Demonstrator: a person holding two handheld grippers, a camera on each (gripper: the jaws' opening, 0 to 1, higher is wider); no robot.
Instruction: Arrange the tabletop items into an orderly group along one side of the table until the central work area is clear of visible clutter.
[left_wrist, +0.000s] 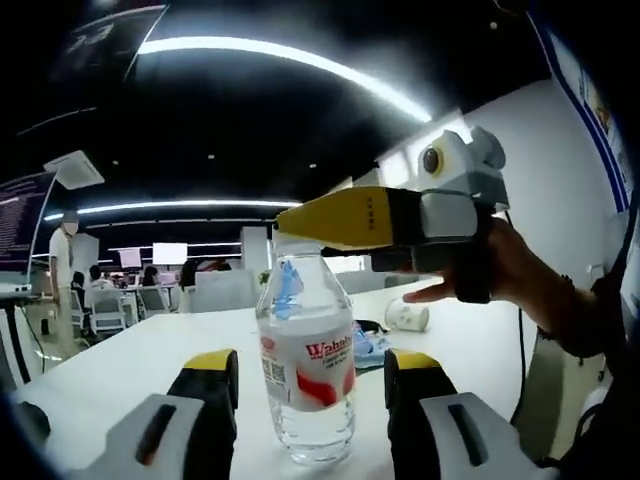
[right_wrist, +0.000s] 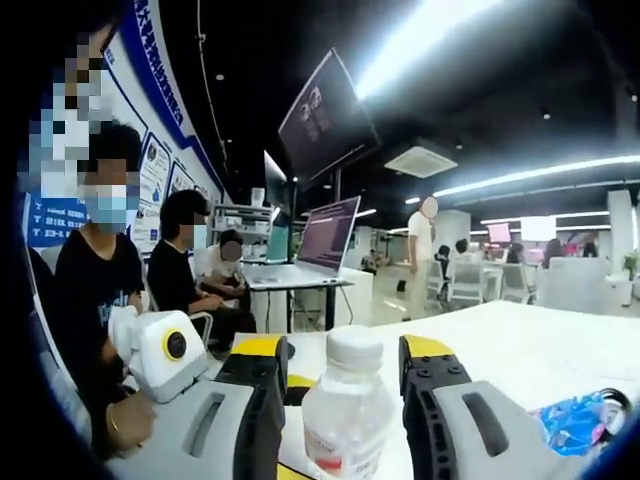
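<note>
- Now the left gripper (left_wrist: 311, 385) stands wide, its fingers (left_wrist: 212, 395) flanking the water bottle (left_wrist: 305, 355) without touching.
- Likewise, the right gripper (right_wrist: 342, 385) gapes around the bottle's cap (right_wrist: 355, 347), gripping nothing.

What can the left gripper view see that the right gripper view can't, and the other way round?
The left gripper view has the bottle's red-and-white label, a paper cup lying on its side, and the right gripper reaching in above the bottle. The right gripper view has an open laptop on a side desk, a hanging monitor and seated people. Both show the clear water bottle standing between open jaws on the white table, and a blue packet.
</note>
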